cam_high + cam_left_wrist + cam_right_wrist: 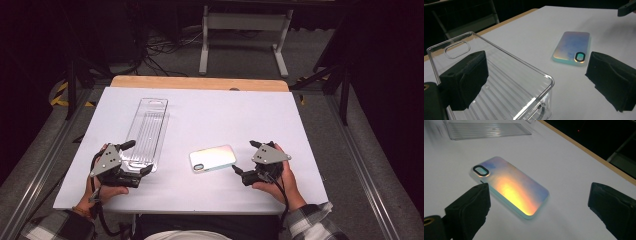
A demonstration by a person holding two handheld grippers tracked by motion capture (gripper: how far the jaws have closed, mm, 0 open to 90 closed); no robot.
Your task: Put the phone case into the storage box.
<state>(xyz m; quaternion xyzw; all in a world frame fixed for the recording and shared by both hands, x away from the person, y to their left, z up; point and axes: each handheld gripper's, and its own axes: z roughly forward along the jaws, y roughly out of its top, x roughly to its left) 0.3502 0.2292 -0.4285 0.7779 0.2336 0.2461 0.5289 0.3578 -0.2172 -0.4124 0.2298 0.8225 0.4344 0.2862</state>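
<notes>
Phone case (212, 158), iridescent, lies back-up and flat on the white worktop (210, 107), near-centre, camera cutout toward 7 o'clock. Clear plastic package (147, 131) lies flat at 9 to 10 o'clock of it, well apart, long axis running to 12, hang-hole at the far end.

Right hand-held gripper (243, 157) sits at 3 o'clock of the case, jaws spread wide, holding nothing; in the right gripper view the case (510, 187) lies between and just ahead of the jaws, not touched. Left hand-held gripper (139, 158) is at the near end of the package, also released; in the left gripper view one jaw shows through the clear wall of the package (499, 82), so we judge it straddles that rim; we cannot tell whether it touches.

We read the step as approach: both reaching, neither gripping. Next move likely calls for the right to ease forward and close across the case edges, low and level, while the left pins the package.

Worktop has a wood strip at 12. Beyond: dark room, grey floor, cables (160, 50), white frame legs (242, 35).
</notes>
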